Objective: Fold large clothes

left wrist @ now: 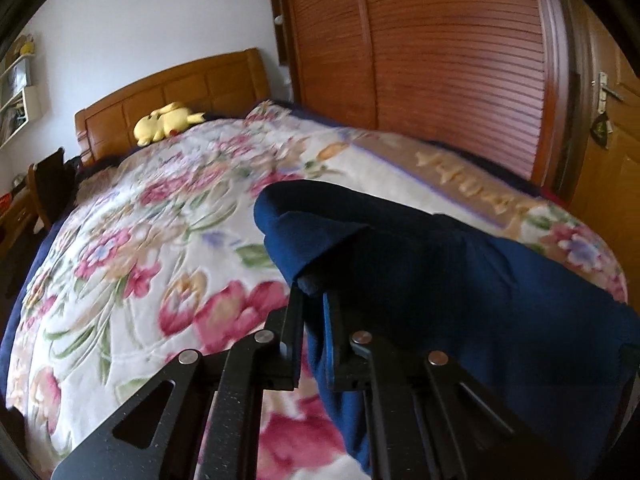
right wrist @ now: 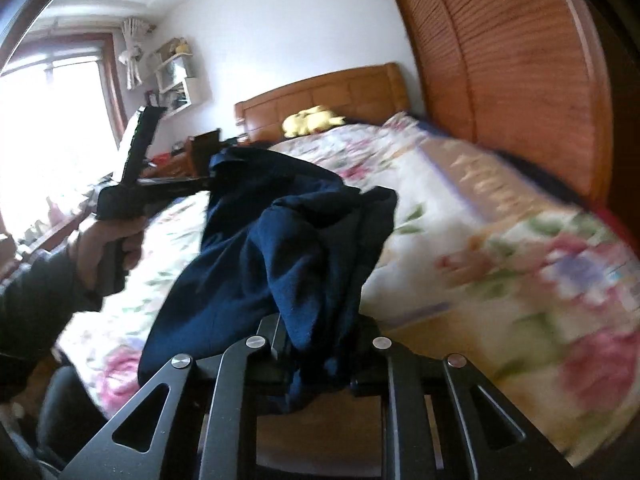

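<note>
Navy garment (left wrist: 460,264) was bunched up and lifted off the floral bedspread (left wrist: 152,240), hanging between the two grippers near the foot end of the bed, well away from the wooden headboard (left wrist: 172,92). Left gripper (left wrist: 316,296) was clamped down on a thick fold of it, jaws nearly together with blue cloth squeezed between them and more draping down below. Right gripper (right wrist: 320,344) was pinching another clump of the same fabric, jaws close with the cloth wadded in the gap and spilling down over the fingers.

From the right wrist view you could see the person's left hand (right wrist: 108,248) wrapped around the handle of the other tool, dark sleeve (right wrist: 36,292) behind it, and the garment stretched from there across to the near jaws, so it sagged in the middle above the bedspread.

Yellow plush toy (left wrist: 164,122) sat right up against the headboard. Slatted wardrobe doors (left wrist: 440,60) ran along the bed's far side from the headboard on. Pretty blurry overall, so no clue what kind of garment it was.
</note>
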`<state>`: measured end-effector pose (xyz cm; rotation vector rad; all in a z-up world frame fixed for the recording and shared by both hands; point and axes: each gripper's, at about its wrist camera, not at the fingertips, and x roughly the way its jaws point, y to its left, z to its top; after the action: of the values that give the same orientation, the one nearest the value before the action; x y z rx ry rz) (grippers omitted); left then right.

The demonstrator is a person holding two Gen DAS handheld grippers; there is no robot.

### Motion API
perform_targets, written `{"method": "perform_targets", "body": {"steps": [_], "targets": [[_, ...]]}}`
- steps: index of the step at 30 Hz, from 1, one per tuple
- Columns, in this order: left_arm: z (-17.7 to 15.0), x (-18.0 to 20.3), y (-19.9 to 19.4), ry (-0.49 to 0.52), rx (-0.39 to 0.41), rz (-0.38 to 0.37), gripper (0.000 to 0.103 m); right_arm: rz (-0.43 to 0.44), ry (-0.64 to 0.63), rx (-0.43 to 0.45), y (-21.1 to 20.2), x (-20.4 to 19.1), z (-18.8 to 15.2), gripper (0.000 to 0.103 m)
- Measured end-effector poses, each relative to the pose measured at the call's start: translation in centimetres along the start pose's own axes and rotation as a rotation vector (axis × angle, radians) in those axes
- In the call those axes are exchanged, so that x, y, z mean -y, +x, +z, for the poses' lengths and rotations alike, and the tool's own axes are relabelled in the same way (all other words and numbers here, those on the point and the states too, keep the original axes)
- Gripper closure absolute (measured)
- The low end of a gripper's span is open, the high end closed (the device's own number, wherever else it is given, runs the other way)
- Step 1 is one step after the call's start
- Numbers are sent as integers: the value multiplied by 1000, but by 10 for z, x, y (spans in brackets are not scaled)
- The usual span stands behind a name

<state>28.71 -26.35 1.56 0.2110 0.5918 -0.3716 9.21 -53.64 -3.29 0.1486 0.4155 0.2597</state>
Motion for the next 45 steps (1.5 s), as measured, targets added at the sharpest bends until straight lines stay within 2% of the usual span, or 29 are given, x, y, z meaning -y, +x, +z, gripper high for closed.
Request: {"method": "perform_targets", "body": {"steps": [7, 12, 19, 26, 29, 32, 35, 38, 41, 44, 45], "targets": [[23, 66, 4, 52, 32, -59, 94, -117, -46, -7, -26, 31, 6, 84], [47, 114, 1, 75, 92, -111, 94, -189, -42, 14, -47, 59, 13, 85], [88, 184, 3, 104, 166, -198, 94, -347, -38, 76, -106, 94, 25, 85], [108, 258, 19, 137, 167, -301, 94, -530, -31, 82, -152, 117, 26, 85], [102, 287, 34, 175, 129, -316, 93, -565, 4, 17, -147, 127, 14, 85], [88, 300, 48, 185, 51, -360, 92, -593, 53, -68, -131, 141, -3, 82], [77, 300, 40, 204, 97, -333, 92, -627, 91, -80, -120, 147, -13, 79], [72, 303, 32, 252, 101, -343, 89, -618, 129, -65, -118, 145, -10, 67], [68, 302, 26, 270, 98, -358, 84, -659, 104, -72, -114, 141, -7, 59], [59, 293, 16, 252, 115, -394, 78, -699, 57, -70, -113, 133, -4, 58], [55, 291, 16, 241, 120, -406, 71, -712, 42, -66, -116, 131, -7, 56]]}}
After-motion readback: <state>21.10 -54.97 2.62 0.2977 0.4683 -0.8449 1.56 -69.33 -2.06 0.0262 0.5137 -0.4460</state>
